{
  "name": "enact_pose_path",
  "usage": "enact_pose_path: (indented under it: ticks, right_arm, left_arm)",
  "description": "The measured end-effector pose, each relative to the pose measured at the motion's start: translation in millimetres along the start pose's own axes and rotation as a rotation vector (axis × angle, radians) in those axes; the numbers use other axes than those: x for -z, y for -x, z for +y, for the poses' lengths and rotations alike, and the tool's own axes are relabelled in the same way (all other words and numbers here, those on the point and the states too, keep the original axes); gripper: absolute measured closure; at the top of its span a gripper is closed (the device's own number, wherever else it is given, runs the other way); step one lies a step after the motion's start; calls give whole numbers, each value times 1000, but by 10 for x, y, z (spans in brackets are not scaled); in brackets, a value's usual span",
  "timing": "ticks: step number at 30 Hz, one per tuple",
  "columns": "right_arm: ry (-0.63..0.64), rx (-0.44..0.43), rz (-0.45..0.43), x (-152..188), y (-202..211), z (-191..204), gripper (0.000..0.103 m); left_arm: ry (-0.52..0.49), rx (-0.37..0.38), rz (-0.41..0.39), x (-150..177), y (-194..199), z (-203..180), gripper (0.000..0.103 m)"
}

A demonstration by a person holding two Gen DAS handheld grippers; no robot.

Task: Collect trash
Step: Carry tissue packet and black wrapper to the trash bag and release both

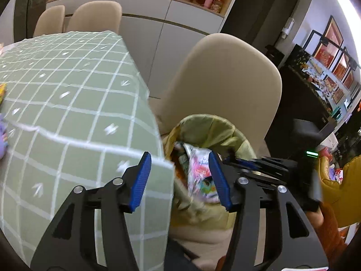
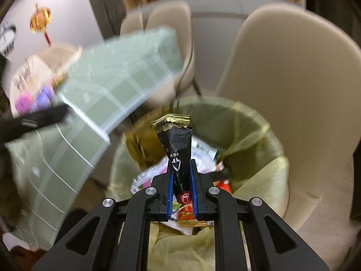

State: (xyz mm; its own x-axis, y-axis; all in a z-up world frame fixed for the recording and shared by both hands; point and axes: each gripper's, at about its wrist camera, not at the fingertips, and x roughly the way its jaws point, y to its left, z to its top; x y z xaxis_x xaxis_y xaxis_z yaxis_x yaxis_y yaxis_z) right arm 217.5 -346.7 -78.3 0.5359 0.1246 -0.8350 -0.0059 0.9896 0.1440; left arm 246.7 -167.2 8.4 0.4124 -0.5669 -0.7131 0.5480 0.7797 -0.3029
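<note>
Right gripper (image 2: 182, 176) clamped on a black wrapper (image 2: 177, 144) above the bin (image 2: 259, 135), left gripper (image 1: 180, 178) fingers apart beside the bin's rim, table (image 1: 67, 103) alongside.

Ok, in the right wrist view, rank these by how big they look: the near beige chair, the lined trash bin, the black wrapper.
1. Beige chair, largest.
2. Trash bin, its green-lined mouth filling the middle.
3. Black wrapper, smallest, though it sits nearest the camera, pinched in the right gripper, so it looks bigger than it is.

left gripper (image 1: 179, 178) blk frame | blue ribbed pads | silver screws | yellow sleeve (image 1: 345, 185)
</note>
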Motion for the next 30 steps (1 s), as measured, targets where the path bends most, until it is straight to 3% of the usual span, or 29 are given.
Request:
enact_pose_path:
  ticks: [3, 8, 12, 13, 14, 15, 23, 30]
  right_arm:
    - [-6, 33, 79, 22, -249, -17, 89]
    - [-40, 63, 120, 46, -378, -85, 89]
    - [-87, 38, 95, 26, -276, -109, 84]
    - [-76, 45, 81, 19, -223, -94, 78]
    - [-65, 49, 68, 24, -171, -101, 63]
    - [-49, 51, 40, 16, -107, -72, 58]
    - [-57, 73, -55, -87, 306, -21, 56]
    - [8, 89, -155, -161, 703, 299, 56]
  left_arm:
    - [7, -7, 1, 104, 215, 107, 52]
    - [20, -44, -38, 260, 532, 309, 50]
    - [55, -57, -51, 354, 703, 489, 49]
    - [63, -62, -54, 377, 735, 531, 49]
    - [72, -68, -59, 396, 775, 578, 49]
    - [83, -73, -64, 416, 815, 631, 49]
    - [149, -114, -100, 572, 1143, 981, 49]
    - [217, -180, -150, 752, 1511, 1391, 49]
